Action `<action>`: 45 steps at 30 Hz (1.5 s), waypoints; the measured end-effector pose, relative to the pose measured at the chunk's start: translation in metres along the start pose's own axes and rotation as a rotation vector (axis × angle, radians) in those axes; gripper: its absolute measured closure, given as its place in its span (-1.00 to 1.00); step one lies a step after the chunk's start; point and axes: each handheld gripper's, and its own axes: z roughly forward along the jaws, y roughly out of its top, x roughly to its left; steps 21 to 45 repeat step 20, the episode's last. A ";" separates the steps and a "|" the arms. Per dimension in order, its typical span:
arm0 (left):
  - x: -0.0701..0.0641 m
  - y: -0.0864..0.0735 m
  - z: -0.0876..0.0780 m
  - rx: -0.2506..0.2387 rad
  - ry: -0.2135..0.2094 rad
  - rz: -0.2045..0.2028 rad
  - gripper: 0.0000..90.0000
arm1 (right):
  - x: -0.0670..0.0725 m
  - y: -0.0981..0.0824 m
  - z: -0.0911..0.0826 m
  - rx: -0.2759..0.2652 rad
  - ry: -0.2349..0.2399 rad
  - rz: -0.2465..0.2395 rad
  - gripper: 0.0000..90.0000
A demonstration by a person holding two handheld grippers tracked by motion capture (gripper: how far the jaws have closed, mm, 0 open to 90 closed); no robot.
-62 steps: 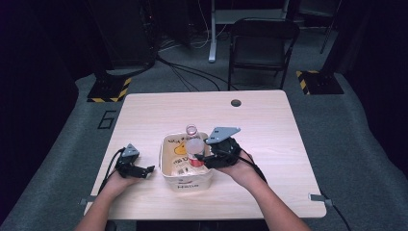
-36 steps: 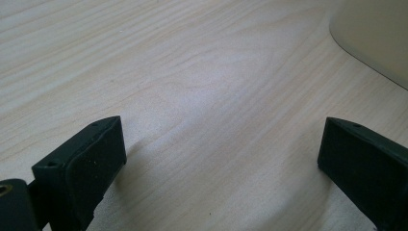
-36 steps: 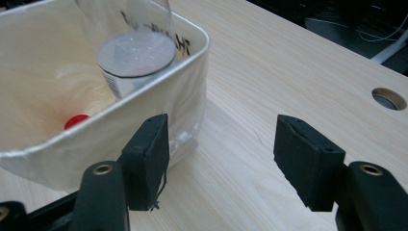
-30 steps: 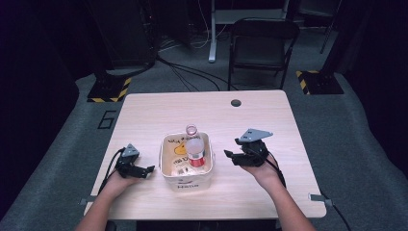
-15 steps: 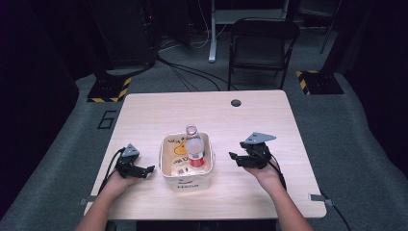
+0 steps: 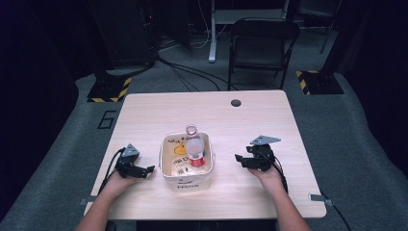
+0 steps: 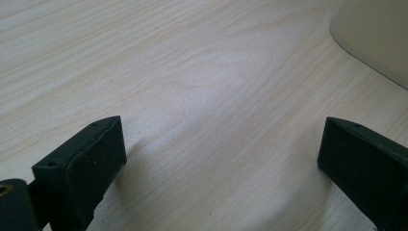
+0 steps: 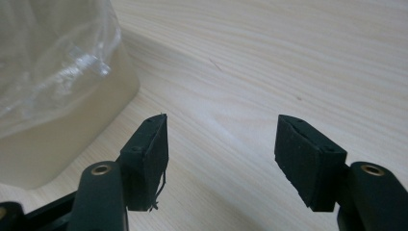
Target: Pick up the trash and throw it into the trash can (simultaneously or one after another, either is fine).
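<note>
Meanwhile, the left gripper [image 6: 144, 169] is resting on the table [image 6: 240, 125] with jaws spread and empty; a white bin [image 6: 186, 179] holding a bottle [image 6: 195, 150] is sitting between, and the right gripper [image 6: 239, 159] is lying likewise open, beside it.

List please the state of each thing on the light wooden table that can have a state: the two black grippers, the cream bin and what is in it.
Left gripper: open, empty, on the table left of the bin.
Right gripper: open, empty, right of the bin.
Cream plastic bin: upright, clear plastic lining, holds items.
Clear bottle: upright in bin, uncapped.
Red can: inside bin.
</note>
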 end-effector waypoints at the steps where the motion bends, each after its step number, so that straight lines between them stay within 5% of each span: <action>1: 0.000 0.000 0.000 0.004 -0.001 0.001 -0.94 | -0.001 -0.002 0.000 0.008 -0.006 0.007 -0.22; 20: 0.000 0.000 -0.001 0.011 -0.005 0.002 -0.94 | -0.028 -0.019 0.006 0.050 -0.125 0.101 -0.41; 45: 0.000 0.000 -0.001 0.011 -0.005 0.002 -0.94 | -0.028 -0.019 0.006 0.050 -0.125 0.101 -0.41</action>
